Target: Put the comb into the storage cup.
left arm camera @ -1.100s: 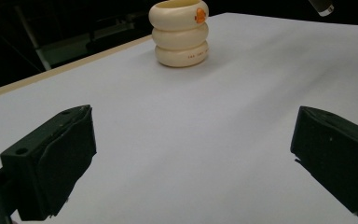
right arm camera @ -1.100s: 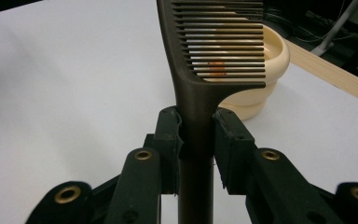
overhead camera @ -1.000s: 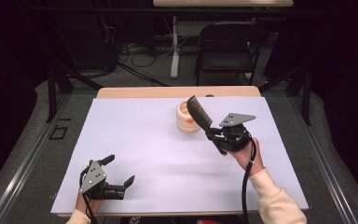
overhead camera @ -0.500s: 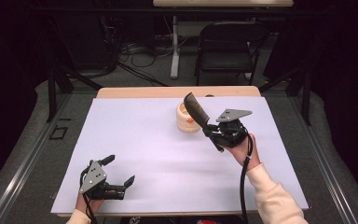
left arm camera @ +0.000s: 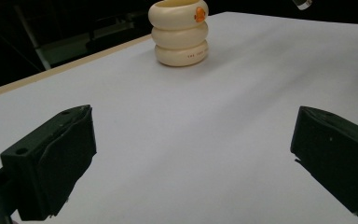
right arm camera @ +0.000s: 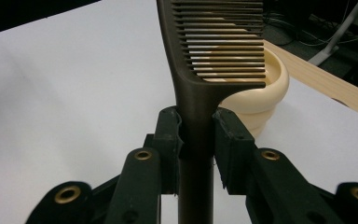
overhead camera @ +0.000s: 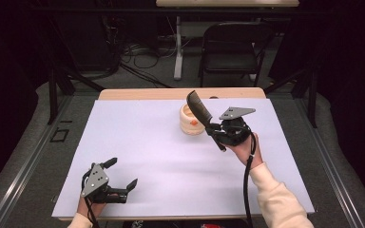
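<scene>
A dark brown comb (right arm camera: 214, 51) (overhead camera: 198, 107) is clamped by its handle between the pads of my right gripper (right arm camera: 197, 123) (overhead camera: 215, 129). Its toothed head rises tilted over a cream ribbed cup (overhead camera: 191, 120) (right arm camera: 261, 88) (left arm camera: 179, 32) that carries an orange dot and stands at the far middle of the white table cover (overhead camera: 161, 156). My left gripper (overhead camera: 120, 175) (left arm camera: 191, 154) rests low near the table's front left edge, its jaws wide apart with bare white surface between them, aimed toward the cup.
The wooden table edge (overhead camera: 138, 94) runs along the far side. Behind it stand a black chair (overhead camera: 233, 47) and a white desk leg (overhead camera: 177, 47) with cables on the floor. A cable (overhead camera: 246, 185) hangs from the right gripper along the sleeve.
My right gripper with the comb has shifted slightly left, bringing the comb head closer over the cup. The left gripper has stayed where it was.
</scene>
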